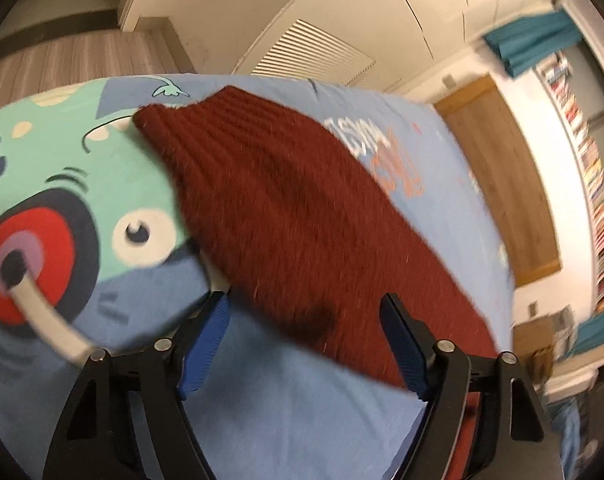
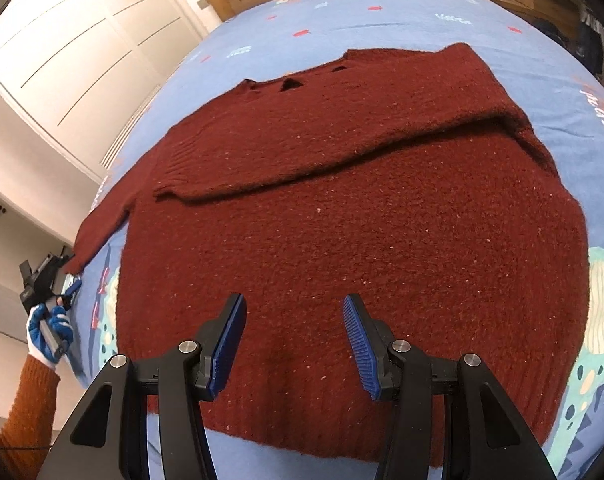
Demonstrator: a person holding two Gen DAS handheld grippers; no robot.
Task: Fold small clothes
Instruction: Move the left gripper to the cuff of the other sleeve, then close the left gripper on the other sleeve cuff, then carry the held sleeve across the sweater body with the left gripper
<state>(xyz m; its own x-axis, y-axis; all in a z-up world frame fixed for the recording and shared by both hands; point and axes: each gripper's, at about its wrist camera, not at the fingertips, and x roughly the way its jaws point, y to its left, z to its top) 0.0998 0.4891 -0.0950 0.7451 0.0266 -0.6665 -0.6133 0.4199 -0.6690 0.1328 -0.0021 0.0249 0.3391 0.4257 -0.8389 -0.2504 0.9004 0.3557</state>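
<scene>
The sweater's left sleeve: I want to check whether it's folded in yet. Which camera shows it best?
The left wrist view: the outstretched sleeve fills the frame, cuff far, lying between the open left gripper fingers. The right wrist view shows the whole sweater, but that sleeve only small at the edge.

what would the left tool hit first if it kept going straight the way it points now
Most likely the outstretched sleeve of the dark red knit sweater. It lies on the blue cartoon-print bedsheet directly ahead of the left tool, between its open jaws. The blur leaves depth uncertain.
</scene>
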